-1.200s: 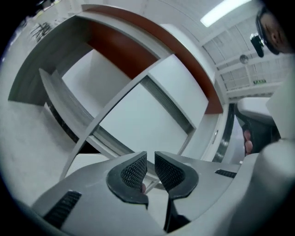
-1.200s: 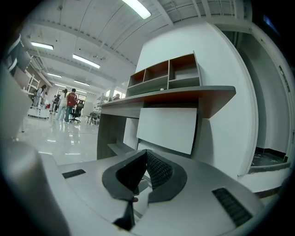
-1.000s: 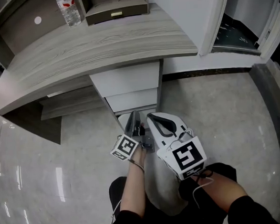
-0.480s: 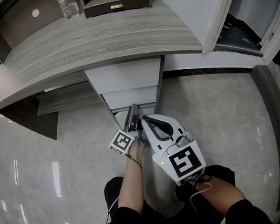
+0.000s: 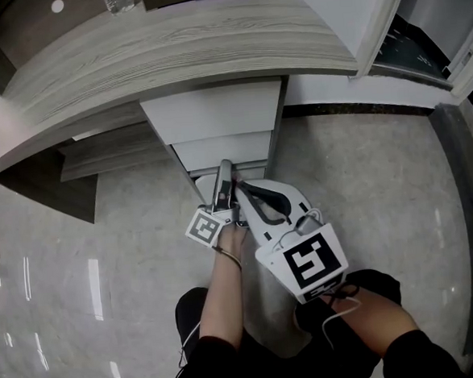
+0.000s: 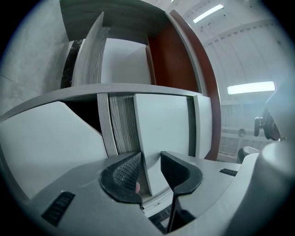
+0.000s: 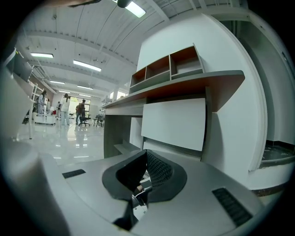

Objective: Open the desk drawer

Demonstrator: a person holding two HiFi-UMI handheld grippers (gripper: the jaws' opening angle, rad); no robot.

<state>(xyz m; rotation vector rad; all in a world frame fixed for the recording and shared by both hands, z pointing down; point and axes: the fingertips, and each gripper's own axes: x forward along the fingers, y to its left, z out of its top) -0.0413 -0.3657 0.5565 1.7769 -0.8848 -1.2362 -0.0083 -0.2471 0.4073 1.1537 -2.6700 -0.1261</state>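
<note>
The left claw (image 5: 225, 170) is pointing at the foot of the white drawer stack (image 5: 215, 113) that is sitting under the wood-grain surface (image 5: 170, 51). Its jaws are opening, and the edge of a white drawer front (image 6: 161, 124) is standing between them. One pad is lying close against the panel while the other is standing clear of it. The right claw (image 5: 241, 189) is hovering just beside the left one, above the glossy floor (image 5: 78, 235). Its jaws are pressing together on nothing. In the head view, the upper drawer fronts are sitting level with one another beneath the surface edge.
</note>
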